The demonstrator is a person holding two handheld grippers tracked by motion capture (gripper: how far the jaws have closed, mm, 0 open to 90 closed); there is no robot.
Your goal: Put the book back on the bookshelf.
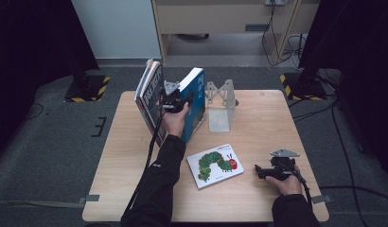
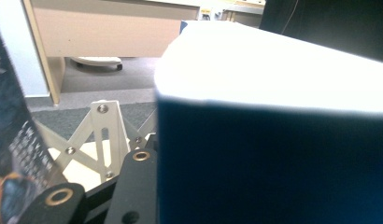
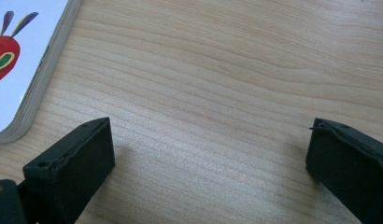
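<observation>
A thick blue book stands tilted at the back of the table. My left gripper is at its upper left edge and shut on it. In the left gripper view one black finger lies flat against the blue book; the other jaw is hidden behind the book. A stack of thinner books leans just left of the hand. A caterpillar picture book lies flat near the front. My right gripper rests open on the wood to its right, and nothing lies within the right gripper.
A clear bookend stands right of the blue book, and the bookend has a cross-braced frame. The caterpillar book's corner lies left of my right jaws. Beyond the table are grey floor, desks and cables.
</observation>
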